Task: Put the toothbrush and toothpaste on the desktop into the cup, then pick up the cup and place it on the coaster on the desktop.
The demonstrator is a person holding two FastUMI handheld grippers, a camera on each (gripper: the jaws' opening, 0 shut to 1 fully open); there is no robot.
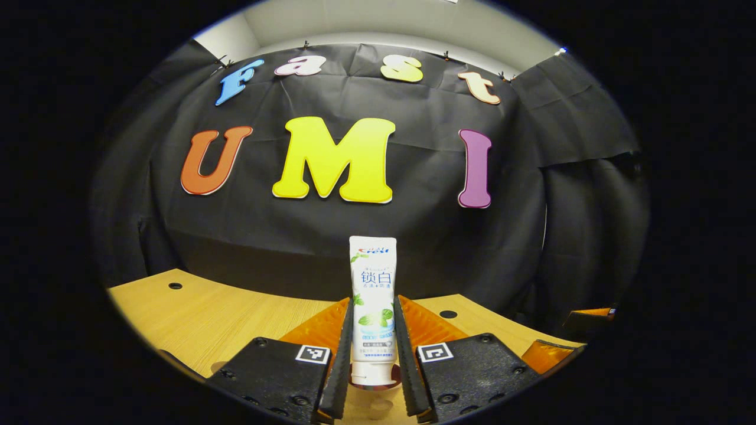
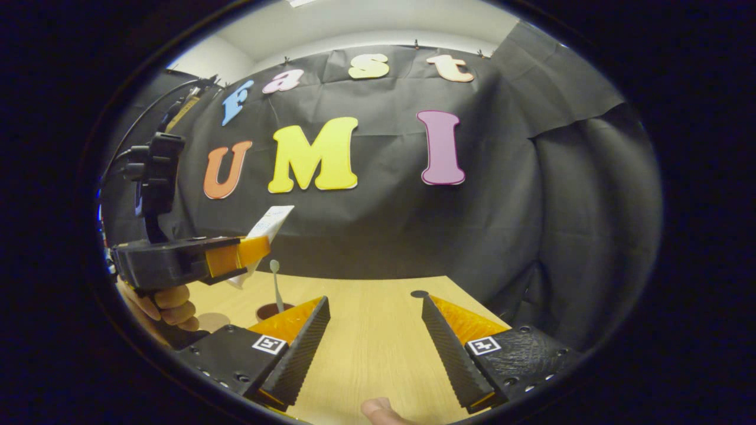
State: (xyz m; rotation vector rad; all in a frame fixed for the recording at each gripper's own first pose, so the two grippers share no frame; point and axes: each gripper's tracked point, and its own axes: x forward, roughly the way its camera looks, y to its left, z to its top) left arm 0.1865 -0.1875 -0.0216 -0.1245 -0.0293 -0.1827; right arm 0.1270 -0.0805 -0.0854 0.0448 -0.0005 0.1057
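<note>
So the left gripper [image 1: 373, 354] is clamped on the toothpaste [image 1: 372, 295], both fingers pressing its sides, tube standing upright with the cap down, above the wooden desktop [image 1: 224, 313]. In the right gripper view that same gripper sits at 9 o'clock, a hand [image 2: 168, 307] under it, tube poking out tilted. Right below it is the cup [image 2: 273, 310] with the toothbrush [image 2: 275, 286] sticking up out of it. The right gripper [image 2: 374, 336] hangs spread wide, nothing between its fingers.
</note>
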